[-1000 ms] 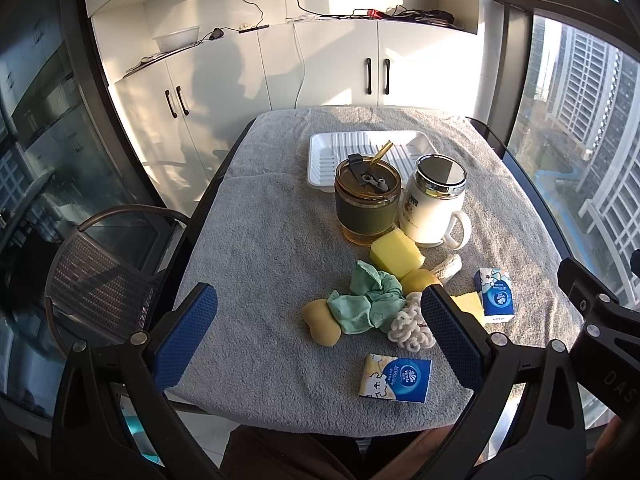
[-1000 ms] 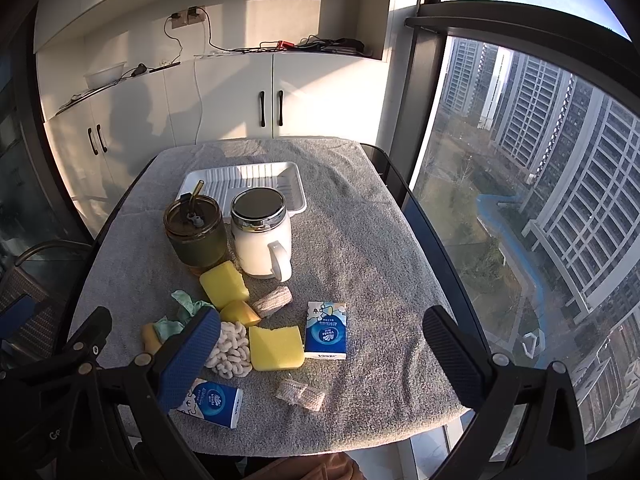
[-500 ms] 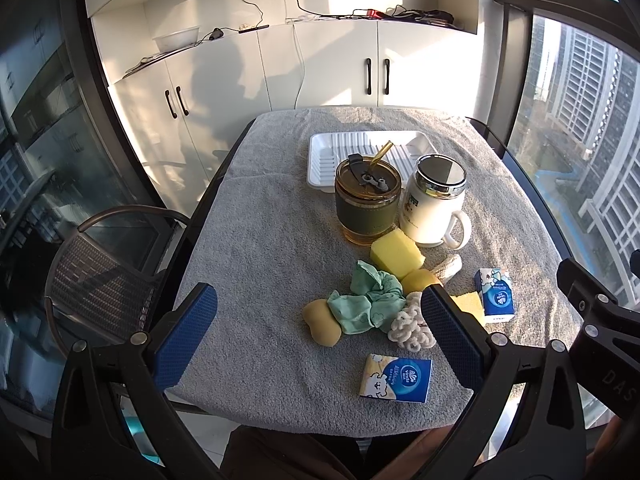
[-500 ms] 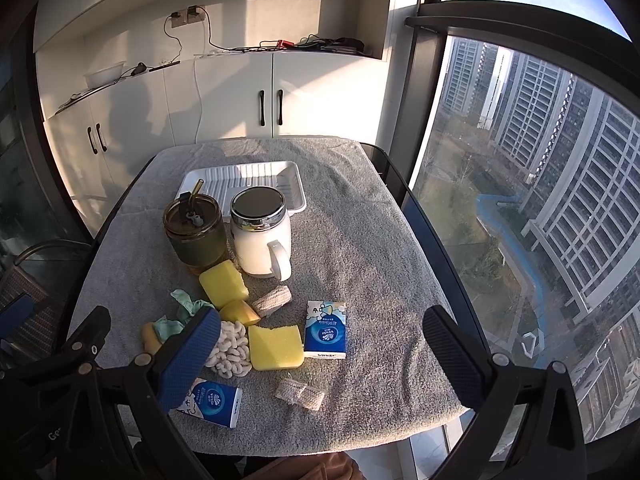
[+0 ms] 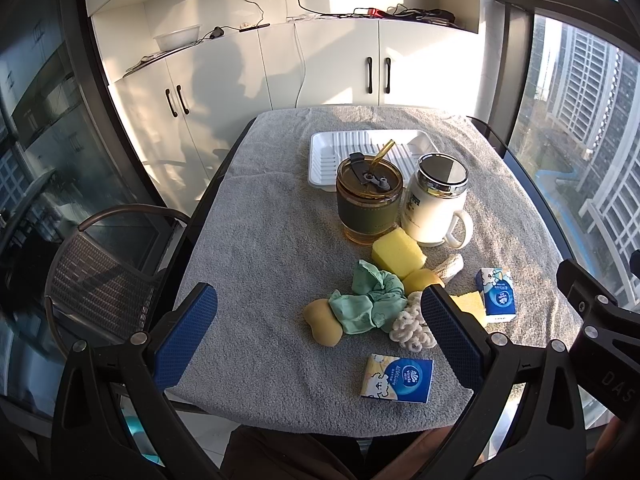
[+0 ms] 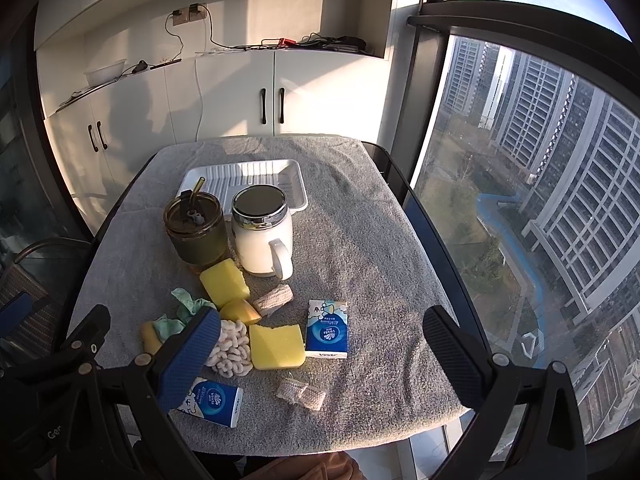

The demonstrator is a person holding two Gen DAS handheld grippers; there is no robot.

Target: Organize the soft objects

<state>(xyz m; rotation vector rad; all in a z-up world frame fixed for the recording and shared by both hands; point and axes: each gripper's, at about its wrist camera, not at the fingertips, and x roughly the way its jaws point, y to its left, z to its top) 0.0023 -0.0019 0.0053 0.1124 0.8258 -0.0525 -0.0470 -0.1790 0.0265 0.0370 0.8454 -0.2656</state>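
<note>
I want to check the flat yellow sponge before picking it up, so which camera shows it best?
The right wrist view: the flat yellow sponge lies fully visible between the white knitted piece and a tissue pack. In the left wrist view only a small corner shows behind the left tool's finger.

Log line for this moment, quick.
left gripper: open, empty | right gripper: open, empty | soft objects: on towel | tray: unfilled

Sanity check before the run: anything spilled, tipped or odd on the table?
Nothing spilled or tipped: the green tumbler and white mug stand upright. The soft items are just jumbled: the mint cloth lies crumpled among the sponges, and the white tray behind holds nothing.
</note>
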